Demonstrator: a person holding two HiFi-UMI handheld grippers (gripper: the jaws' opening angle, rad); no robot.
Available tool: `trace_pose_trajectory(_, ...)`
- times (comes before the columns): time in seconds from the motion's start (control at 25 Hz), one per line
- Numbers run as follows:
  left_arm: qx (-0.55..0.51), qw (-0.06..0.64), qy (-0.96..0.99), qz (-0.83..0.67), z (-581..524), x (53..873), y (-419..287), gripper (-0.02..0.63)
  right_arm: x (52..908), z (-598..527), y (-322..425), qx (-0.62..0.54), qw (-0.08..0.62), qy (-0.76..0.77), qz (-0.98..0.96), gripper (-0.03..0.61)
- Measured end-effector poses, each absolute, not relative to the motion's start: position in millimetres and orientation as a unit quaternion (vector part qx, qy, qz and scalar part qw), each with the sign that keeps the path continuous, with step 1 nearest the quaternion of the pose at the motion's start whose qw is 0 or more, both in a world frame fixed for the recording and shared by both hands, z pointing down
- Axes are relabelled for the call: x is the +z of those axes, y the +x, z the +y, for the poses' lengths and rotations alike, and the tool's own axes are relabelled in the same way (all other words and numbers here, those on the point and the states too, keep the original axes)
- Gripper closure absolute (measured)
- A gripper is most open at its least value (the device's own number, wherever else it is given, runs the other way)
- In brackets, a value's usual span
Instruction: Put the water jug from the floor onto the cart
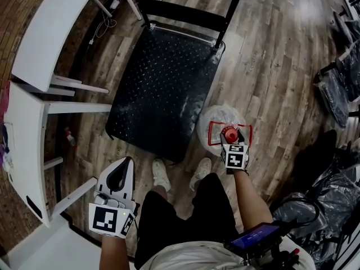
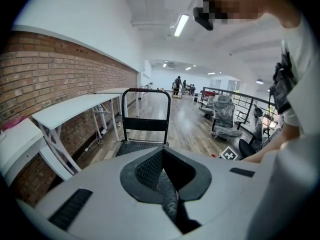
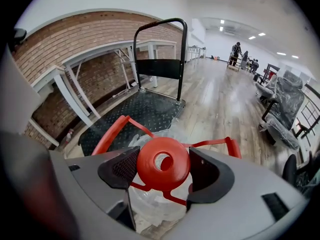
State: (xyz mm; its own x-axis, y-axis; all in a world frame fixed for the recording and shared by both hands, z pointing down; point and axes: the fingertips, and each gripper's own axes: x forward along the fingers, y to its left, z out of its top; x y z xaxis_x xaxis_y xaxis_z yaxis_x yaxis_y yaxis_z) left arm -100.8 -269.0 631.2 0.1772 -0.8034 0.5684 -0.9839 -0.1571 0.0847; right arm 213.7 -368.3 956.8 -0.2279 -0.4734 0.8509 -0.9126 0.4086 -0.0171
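Two white tables (image 1: pixel 42 35) stand along the brick wall (image 1: pixel 17 1) at the far left, with cables lying on the wood floor (image 1: pixel 270 66) under them. Just right of the nearer table, low in the head view, the left gripper (image 1: pixel 125 166) is held in the air, well away from the jug. Its own view shows its dark pads drawn together at the tips, closed on nothing. Ahead of it, in the middle, is the cart (image 1: pixel 163 86), a black flat deck with a studded surface. Its upright black handle bar (image 1: pixel 185 13) is at the far end, and nothing lies on the deck. The person's pale shoes (image 1: pixel 161 174) stand just beside the deck's near edge. To the right of them, next to the cart's near right corner and off the deck, is the water jug (image 1: pixel 214 122). It is a clear, rounded bottle over the floor, with a red carrying handle (image 3: pixel 112 129) around its neck and a red cap (image 3: pixel 162 164) on top. The right gripper (image 1: pixel 233 139) reaches down onto it. Seen from its own camera, the two pads sit against opposite sides of the cap and clamp it between them. Farther right, near the edge of the head view, are office chairs (image 1: pixel 337 89) wrapped in plastic.
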Motion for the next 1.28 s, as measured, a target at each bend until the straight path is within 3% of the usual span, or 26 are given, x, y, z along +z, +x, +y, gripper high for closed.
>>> trace_pose_trajectory(0.28,0.185,0.219,0.743,-0.605,-278,623,-105,0.615,907,-373,231,0.281,0.359,0.518,-0.724,0.270)
trace_pose_trajectory(0.8,0.148,0.199,0.762,-0.598,-293,568,-116,0.615,715,-388,228,0.253,0.346,0.543,-0.722,0.270)
trace_pose_trajectory(1.28,0.123,0.191,0.717,-0.659,-262,542,-188,0.615,666,-397,141,0.216,0.349,0.484,-0.773,0.270)
